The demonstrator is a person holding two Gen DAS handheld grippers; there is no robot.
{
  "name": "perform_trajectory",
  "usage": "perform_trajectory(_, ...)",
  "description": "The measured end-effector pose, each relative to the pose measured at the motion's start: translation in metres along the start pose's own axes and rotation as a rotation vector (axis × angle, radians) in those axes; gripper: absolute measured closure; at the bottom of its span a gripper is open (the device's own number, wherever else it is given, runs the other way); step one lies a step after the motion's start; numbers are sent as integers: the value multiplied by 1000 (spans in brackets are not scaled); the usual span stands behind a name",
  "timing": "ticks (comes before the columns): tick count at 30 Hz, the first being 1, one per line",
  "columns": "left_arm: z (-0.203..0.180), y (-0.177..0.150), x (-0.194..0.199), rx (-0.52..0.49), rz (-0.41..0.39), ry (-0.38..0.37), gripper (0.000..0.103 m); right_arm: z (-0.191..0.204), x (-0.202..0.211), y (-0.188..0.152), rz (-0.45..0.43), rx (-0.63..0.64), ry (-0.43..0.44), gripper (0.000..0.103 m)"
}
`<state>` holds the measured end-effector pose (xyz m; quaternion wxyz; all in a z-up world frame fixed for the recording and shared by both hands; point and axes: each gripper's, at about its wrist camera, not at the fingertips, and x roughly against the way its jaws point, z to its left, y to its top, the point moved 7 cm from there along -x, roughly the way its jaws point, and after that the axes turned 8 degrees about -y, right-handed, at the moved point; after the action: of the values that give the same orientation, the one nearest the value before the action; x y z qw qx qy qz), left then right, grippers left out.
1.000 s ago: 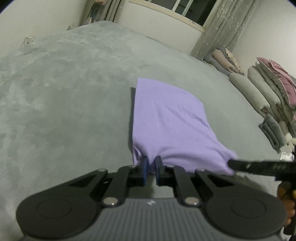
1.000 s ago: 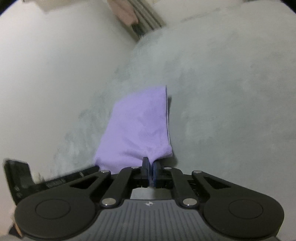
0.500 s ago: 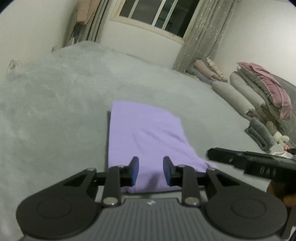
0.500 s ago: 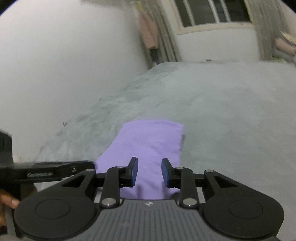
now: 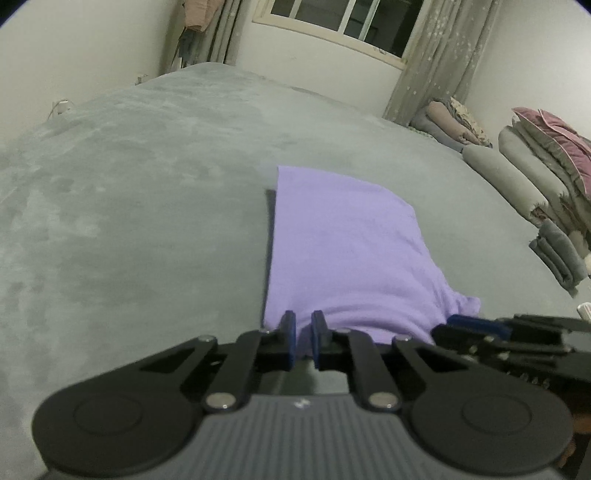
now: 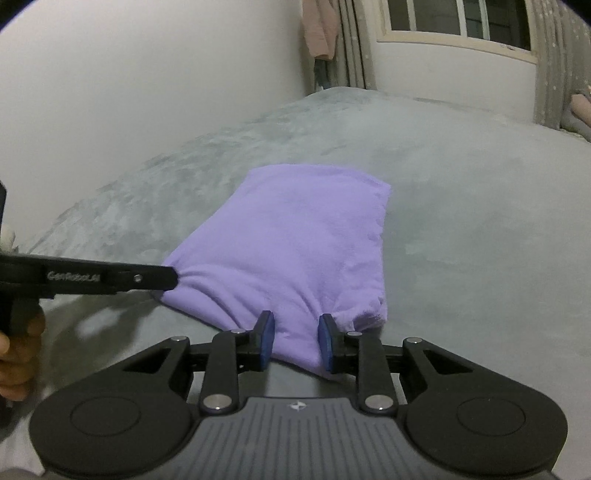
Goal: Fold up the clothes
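Purple cloth (image 5: 347, 254) lies folded into a long rectangle on the grey bed (image 5: 140, 206), roughly mid-bed, its far short edge toward the window (image 5: 343, 18), its near short edge at both claws.

Left claw (image 5: 303, 334): narrow, jaws have just been closing, and they pinch the near left corner of the cloth; fabric bunches between the blue pads (image 5: 290, 332) and puckers up from there. In the right wrist view the same claw (image 6: 173, 277) comes in from the side, its tip at the cloth's near left corner with creases fanning away from it. A hand (image 6: 16, 354) grips its handle, at the frame's edge.

Right claw (image 6: 295, 338): partly apart, jaws have just been closing a little. The near right part of the cloth (image 6: 295, 240) sits between the blue pads (image 6: 266, 339), and a hump of fabric fills the gap; pads look to be against it on both sides, wrinkles pull toward them. In the left wrist view this claw (image 5: 456, 321) is blurred, at the cloth's near right corner, which is lifted and ruffled there.

Beyond the cloth's right side, off the bed edge: stacked pillows and quilts (image 5: 532, 166), a pink one on top, plus a small folded grey pile (image 5: 557, 254). Curtain (image 5: 436, 62) hangs beside the window. Left of the cloth is bare grey bedcover up to the white wall (image 6: 129, 92).
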<state>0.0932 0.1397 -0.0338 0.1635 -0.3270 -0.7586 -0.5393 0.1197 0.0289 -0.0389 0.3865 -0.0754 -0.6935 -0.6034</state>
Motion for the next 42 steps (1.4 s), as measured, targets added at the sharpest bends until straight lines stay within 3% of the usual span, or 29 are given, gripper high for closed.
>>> perform_trajectory(4,0,-2,4,1,6,15,93,-10,6,-3,14,-1,-22,80)
perform_trajectory(5,0,-1,5,2,7,27,89,-12,8,-3,18,-2,-36,79)
perform_trajectory(6,0,-1,8,13,5,43,77,-15,11,-3,24,-8,-47,79)
perform_trajectory(9,0,3,25,66,-23,44,71,-27,23,-4,40,-65,-89,60)
perform_trajectory(10,-4,4,30,79,-31,22,69,-32,28,-5,41,-91,-102,59)
perform_trajectory(12,-12,2,38,115,-31,-32,64,-41,36,-8,34,-207,-60,58)
perform_trajectory(16,-15,-11,30,201,21,-95,64,-49,27,-23,98,-542,125,56)
perform_trajectory(18,-14,-17,23,236,41,-105,64,-46,24,-25,86,-583,135,56)
perform_trajectory(22,-4,-17,17,250,-4,-73,64,-44,19,-26,59,-710,144,50)
perform_trajectory(26,-2,-14,10,243,-26,-61,59,-39,8,-18,19,-745,167,39)
perform_trajectory(34,-6,-4,-8,257,-72,-66,40,-33,-5,-10,-19,-738,148,39)
perform_trajectory(35,-7,-4,-10,254,-74,-67,42,-33,-7,-9,-22,-733,147,39)
perform_trajectory(38,-2,-4,-14,271,-65,-72,77,-28,-10,-6,-26,-706,130,42)
perform_trajectory(42,9,-3,-18,334,-58,-103,85,-27,-16,-4,-25,-714,132,57)
